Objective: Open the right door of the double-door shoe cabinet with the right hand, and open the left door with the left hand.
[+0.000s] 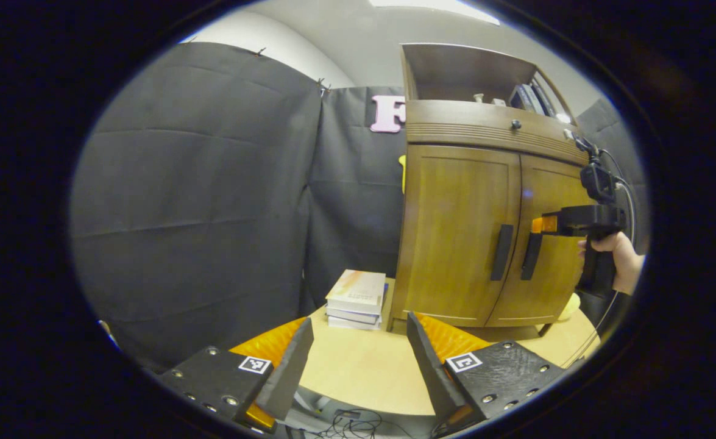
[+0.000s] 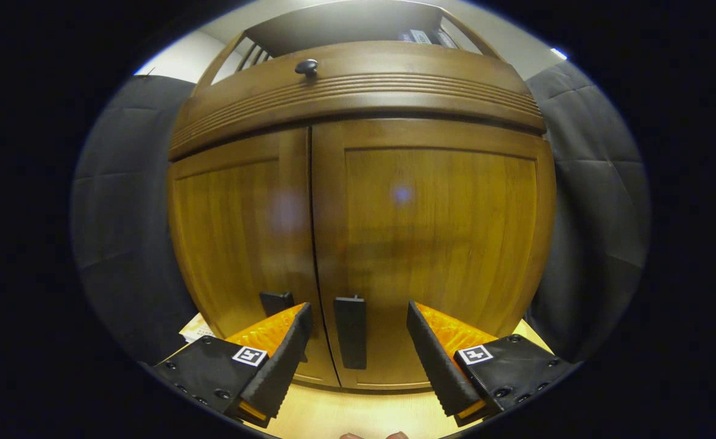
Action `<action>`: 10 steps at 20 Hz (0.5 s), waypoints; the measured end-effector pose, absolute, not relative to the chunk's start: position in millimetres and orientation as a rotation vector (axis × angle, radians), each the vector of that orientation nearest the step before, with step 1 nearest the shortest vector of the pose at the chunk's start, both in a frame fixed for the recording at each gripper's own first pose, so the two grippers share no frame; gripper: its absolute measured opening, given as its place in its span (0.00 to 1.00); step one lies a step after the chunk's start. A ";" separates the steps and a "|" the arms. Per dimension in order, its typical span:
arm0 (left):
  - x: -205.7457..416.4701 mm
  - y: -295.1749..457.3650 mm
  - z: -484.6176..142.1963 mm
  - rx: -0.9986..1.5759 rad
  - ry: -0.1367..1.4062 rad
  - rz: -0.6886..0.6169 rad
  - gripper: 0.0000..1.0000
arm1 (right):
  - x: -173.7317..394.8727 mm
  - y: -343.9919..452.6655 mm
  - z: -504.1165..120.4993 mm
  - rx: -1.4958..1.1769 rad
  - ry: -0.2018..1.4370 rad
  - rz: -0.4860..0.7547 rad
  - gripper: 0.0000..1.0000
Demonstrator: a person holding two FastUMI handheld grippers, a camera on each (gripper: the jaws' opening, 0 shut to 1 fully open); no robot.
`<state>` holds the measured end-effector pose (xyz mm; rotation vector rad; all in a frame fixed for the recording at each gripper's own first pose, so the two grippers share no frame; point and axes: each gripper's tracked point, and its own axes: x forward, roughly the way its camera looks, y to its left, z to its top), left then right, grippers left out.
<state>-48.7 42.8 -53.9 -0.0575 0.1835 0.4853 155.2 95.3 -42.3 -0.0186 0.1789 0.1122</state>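
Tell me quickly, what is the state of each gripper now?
Left gripper: open, holding nothing.
Right gripper: open, the right door handle between its fingers, not gripped.

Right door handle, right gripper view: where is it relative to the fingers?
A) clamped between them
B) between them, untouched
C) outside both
B: the right door handle stands in the gap of the open right gripper, and neither finger presses on it.

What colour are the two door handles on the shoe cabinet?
Black door handles, clearest in the left gripper view.
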 end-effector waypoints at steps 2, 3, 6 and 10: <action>-49.4 47.8 -53.3 -0.044 0.180 0.504 0.89 | 162.5 97.0 -53.0 -0.008 0.200 0.112 0.98; -50.5 49.0 -54.2 -0.037 0.179 0.510 0.89 | 165.6 98.3 -58.3 -0.012 0.212 0.112 0.98; -50.2 50.0 -55.5 -0.023 0.183 0.513 0.90 | 176.5 105.3 -65.3 -0.023 0.217 0.121 0.98; -45.5 48.6 -55.4 -0.024 0.187 0.513 0.89 | 188.3 113.8 -73.1 -0.024 0.241 0.131 0.92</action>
